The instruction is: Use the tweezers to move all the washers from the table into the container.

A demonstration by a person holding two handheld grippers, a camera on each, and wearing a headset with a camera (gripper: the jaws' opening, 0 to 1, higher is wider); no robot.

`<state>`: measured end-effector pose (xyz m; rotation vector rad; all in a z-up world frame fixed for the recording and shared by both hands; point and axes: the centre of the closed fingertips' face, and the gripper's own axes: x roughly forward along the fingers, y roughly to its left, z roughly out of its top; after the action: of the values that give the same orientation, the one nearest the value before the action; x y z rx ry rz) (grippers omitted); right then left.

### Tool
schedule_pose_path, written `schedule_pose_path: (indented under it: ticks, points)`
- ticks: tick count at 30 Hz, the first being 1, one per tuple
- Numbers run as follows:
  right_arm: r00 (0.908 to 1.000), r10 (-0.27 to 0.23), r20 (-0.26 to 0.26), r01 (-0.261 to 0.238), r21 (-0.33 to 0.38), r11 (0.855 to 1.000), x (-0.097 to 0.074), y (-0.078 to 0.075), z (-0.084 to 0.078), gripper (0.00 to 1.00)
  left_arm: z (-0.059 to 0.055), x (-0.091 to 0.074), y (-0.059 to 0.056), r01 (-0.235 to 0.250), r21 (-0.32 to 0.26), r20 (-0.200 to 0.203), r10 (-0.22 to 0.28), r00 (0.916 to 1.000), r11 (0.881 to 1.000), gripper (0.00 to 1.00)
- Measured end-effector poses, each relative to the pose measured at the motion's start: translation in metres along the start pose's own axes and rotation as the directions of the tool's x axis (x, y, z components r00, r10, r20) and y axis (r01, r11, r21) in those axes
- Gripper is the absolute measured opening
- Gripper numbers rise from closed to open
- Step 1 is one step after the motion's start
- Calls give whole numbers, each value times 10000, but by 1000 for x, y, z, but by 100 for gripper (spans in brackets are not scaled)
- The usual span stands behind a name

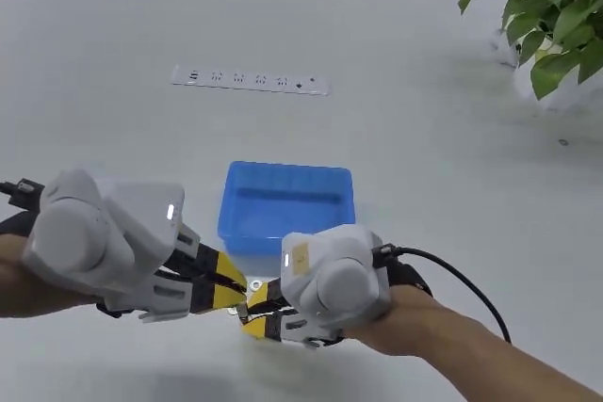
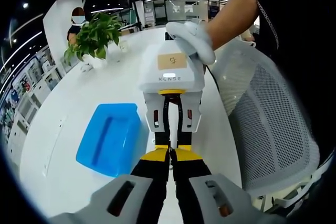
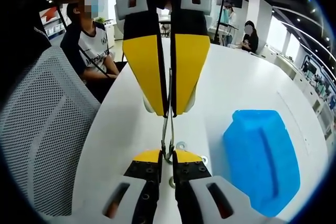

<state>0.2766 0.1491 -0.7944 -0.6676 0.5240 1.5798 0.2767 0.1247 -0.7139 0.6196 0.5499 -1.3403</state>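
Right gripper [image 3: 168, 157] bottom center, left gripper [image 3: 169, 113] above: we see both clamped on tweezers [image 3: 168, 132]; washers [image 3: 181, 145] just right.

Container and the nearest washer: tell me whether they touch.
Apart. The right gripper view shows a strip of bare white table between the blue container and the nearest washer.
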Motion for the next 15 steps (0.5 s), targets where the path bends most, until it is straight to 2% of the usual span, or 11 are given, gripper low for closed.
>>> schedule_pose_path:
  ticks: [10,15]
  points:
    - [9999,-73,116,73,-7,10000,-9,0,6,9,8,-6,1,-8,73,-16,8,10000,10000,6]
    - [9997,-198,112,200,-226,9995,-16,-2,12,9,13,-11,3,-58,99,-2,58,10000,9999,6]
